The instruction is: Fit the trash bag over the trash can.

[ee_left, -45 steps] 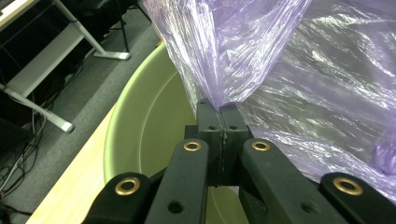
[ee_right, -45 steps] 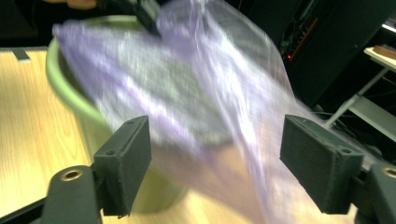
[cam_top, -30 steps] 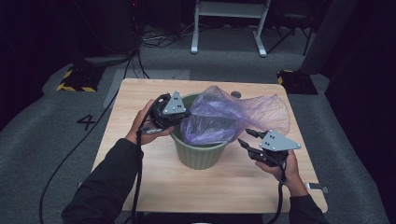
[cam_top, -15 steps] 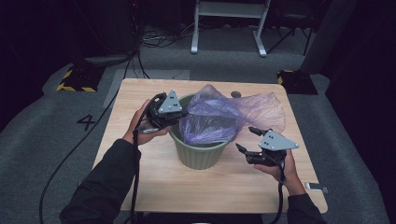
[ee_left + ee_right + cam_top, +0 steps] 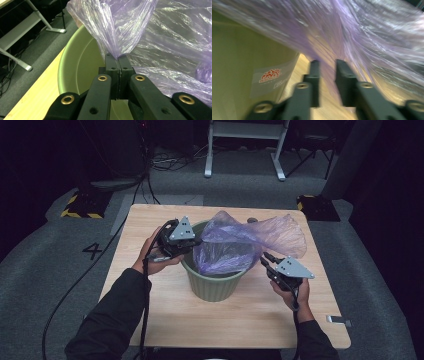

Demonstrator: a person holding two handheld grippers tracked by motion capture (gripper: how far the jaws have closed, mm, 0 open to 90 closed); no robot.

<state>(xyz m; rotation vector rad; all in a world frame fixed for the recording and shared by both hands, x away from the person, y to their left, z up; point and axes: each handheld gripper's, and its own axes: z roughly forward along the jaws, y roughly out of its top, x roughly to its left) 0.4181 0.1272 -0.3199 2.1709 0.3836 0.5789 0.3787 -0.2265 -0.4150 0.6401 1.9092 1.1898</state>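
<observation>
Purple film, thin and crinkled, is the bag point(image 5: 235, 245) we are fitting into the green bin point(image 5: 215, 285) at the middle of the wooden table point(image 5: 150, 310); part of it sits inside the bin and the rest spills over the far right rim. Against a second ago, our right gripper point(image 5: 266, 262) sits lower, now beside the bin's right rim, and its jaws have just been closing. Our left gripper point(image 5: 196, 241) has not shifted from the left rim.

In the left gripper view, the left gripper point(image 5: 118, 60) is clamped tight on a gathered pleat of the bag point(image 5: 150, 37) above the bin's inner wall point(image 5: 80, 67), a pinch too small to read from the high view. The blurred right gripper view shows the right gripper point(image 5: 326, 63) with a gap between its jaws and film point(image 5: 362, 37) lying in it, not visibly pressed, plus a white label point(image 5: 272, 77) on the bin's outer wall.
</observation>
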